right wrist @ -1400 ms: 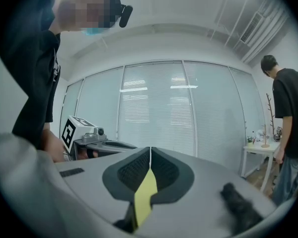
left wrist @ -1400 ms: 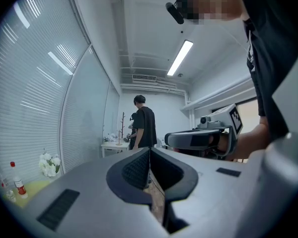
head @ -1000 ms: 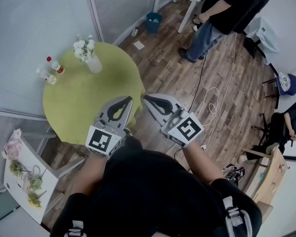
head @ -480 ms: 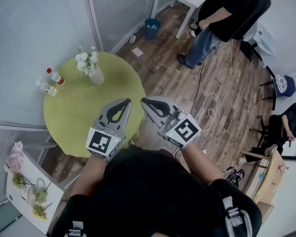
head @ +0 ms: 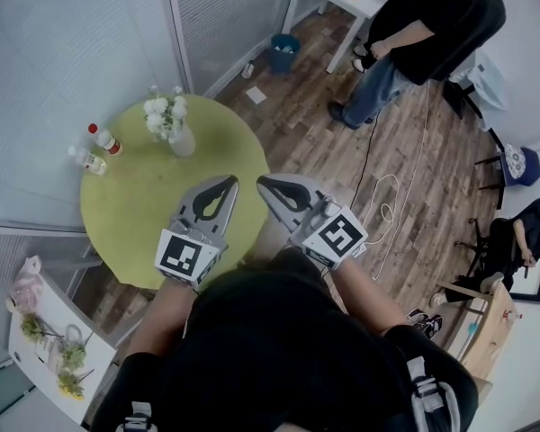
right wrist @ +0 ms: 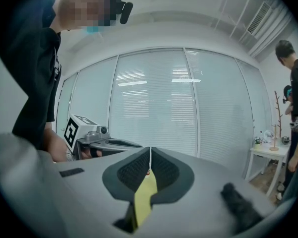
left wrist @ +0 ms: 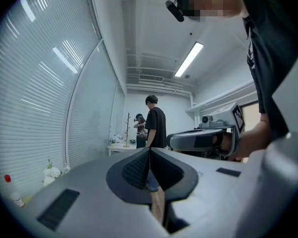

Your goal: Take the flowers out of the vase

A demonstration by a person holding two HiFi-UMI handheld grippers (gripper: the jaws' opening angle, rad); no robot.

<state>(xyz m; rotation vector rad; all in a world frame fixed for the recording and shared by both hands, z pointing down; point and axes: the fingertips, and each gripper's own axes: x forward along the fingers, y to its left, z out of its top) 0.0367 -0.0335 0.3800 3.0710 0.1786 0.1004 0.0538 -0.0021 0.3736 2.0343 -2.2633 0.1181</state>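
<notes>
Your left tongs (head: 227,181) and right tongs (head: 265,182) are both closed tight, holding nothing. The flowers (head: 165,113), seemingly white, stand in the vase (head: 184,140) on the table (head: 135,210), well apart from them.

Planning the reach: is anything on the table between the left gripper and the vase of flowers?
No: the head view shows only bare green tabletop between the left gripper and the vase.

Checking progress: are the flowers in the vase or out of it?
In. The white flowers stand up out of the upright vase on the round green table.
</notes>
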